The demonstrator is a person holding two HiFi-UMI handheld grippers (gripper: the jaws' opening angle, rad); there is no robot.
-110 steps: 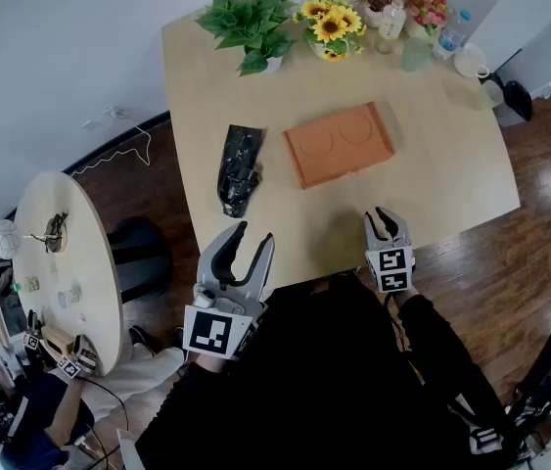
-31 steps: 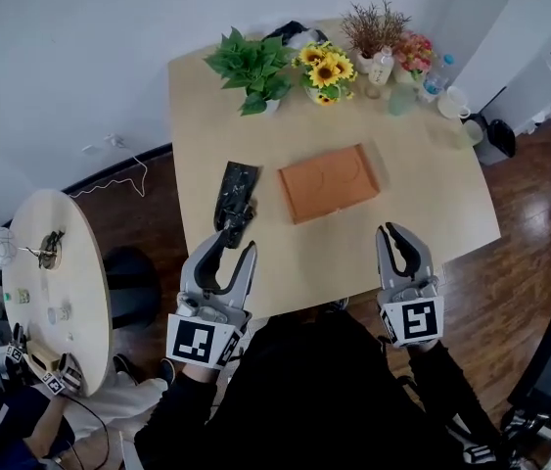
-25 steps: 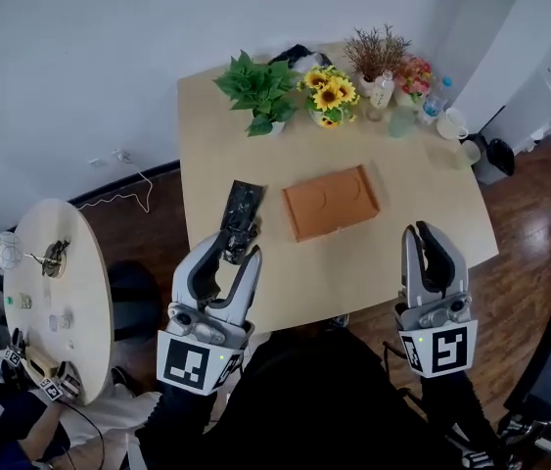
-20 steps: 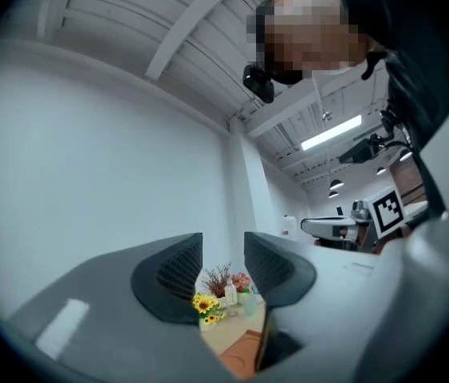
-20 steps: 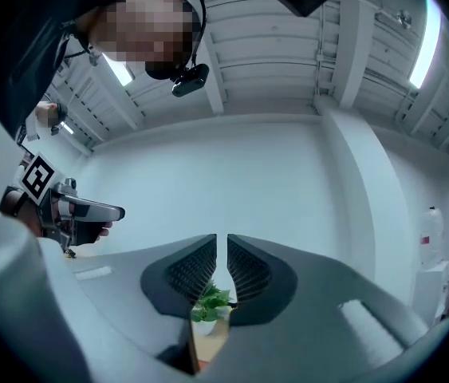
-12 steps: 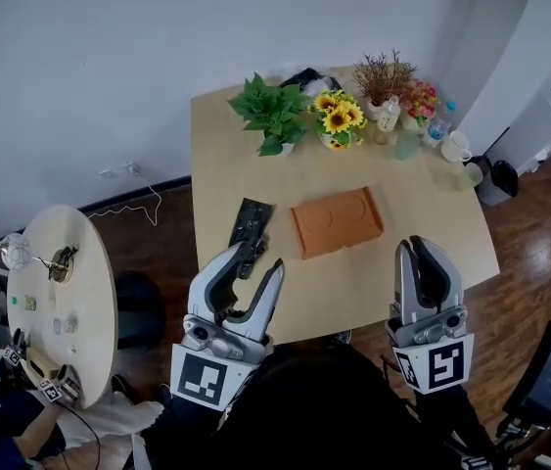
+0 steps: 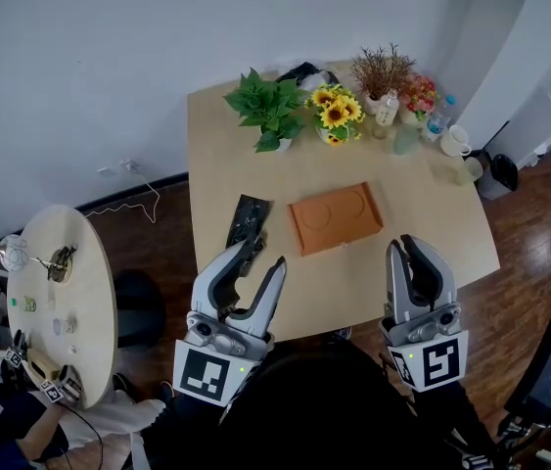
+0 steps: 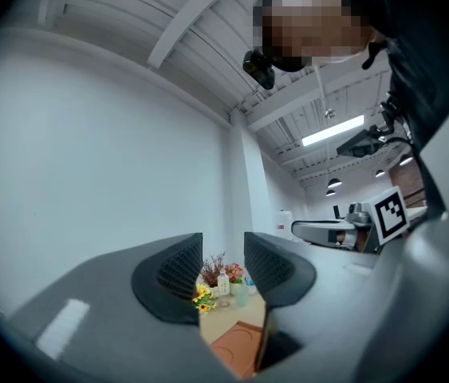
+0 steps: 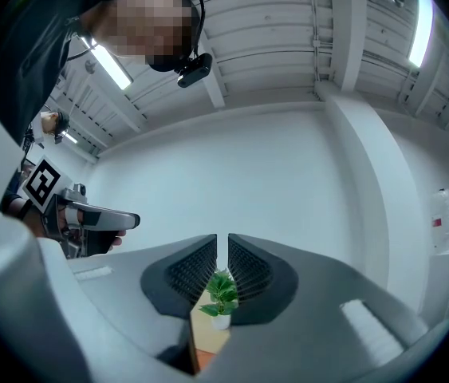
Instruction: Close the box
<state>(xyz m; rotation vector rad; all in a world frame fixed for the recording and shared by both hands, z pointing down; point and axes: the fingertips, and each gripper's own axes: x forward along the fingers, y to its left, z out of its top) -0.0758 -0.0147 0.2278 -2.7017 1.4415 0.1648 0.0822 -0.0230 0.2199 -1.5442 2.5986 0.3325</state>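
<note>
Orange box [image 7: 336, 217] lies flat mid-table [image 7: 422, 213], far of both grippers, black object [image 7: 246, 225] just left of it. Lid looks down; seating unclear. Left gripper [image 7: 261, 258] jaws moderately apart, empty. Right gripper [image 7: 405, 247] jaws nearly together, empty. Box likely light, stiff, smooth-topped: press lid at edges, not middle.

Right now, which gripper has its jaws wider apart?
The left gripper: its jaws stand clearly apart, while those of the right gripper are nearly together. Neither holds anything.
</note>
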